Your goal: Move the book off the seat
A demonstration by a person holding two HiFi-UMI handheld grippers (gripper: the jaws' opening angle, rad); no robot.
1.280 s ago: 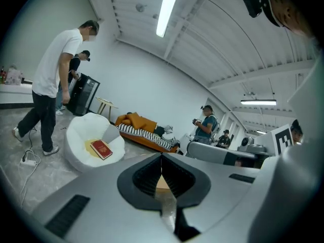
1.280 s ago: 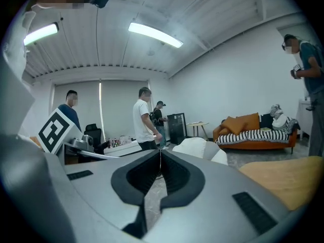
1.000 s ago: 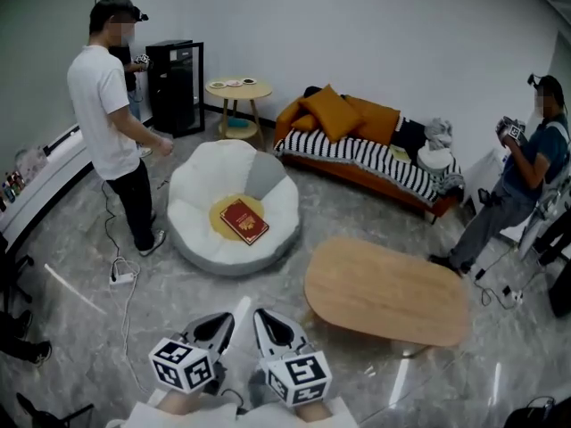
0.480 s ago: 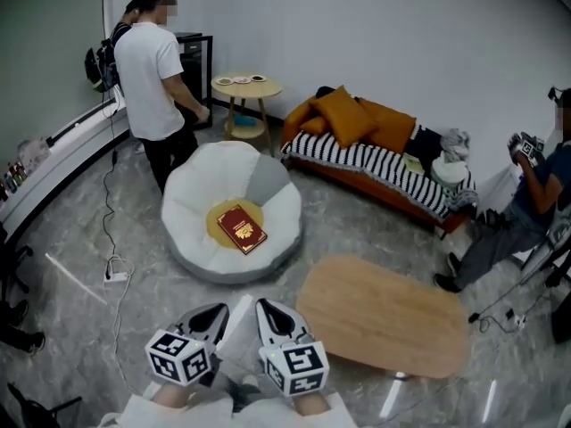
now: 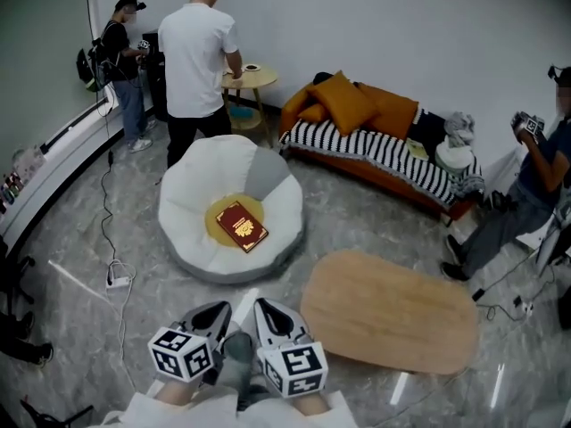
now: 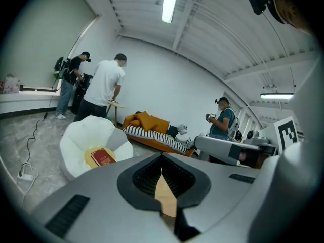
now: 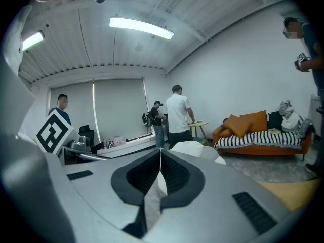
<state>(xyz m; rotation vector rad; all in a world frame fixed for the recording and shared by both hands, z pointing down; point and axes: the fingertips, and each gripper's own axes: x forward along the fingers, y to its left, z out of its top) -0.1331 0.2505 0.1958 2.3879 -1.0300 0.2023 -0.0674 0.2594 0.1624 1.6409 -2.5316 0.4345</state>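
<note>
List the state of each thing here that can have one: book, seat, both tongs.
book: closed, lying flat on the seat's yellow middle, untouched.
seat: bears the book.
left tongs: shut, empty, well short of the seat.
right tongs: shut, empty, beside the left tongs.

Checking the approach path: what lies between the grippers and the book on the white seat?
Head view: only bare floor and the near rim of the seat lie between the left gripper, the right gripper and the book.
</note>
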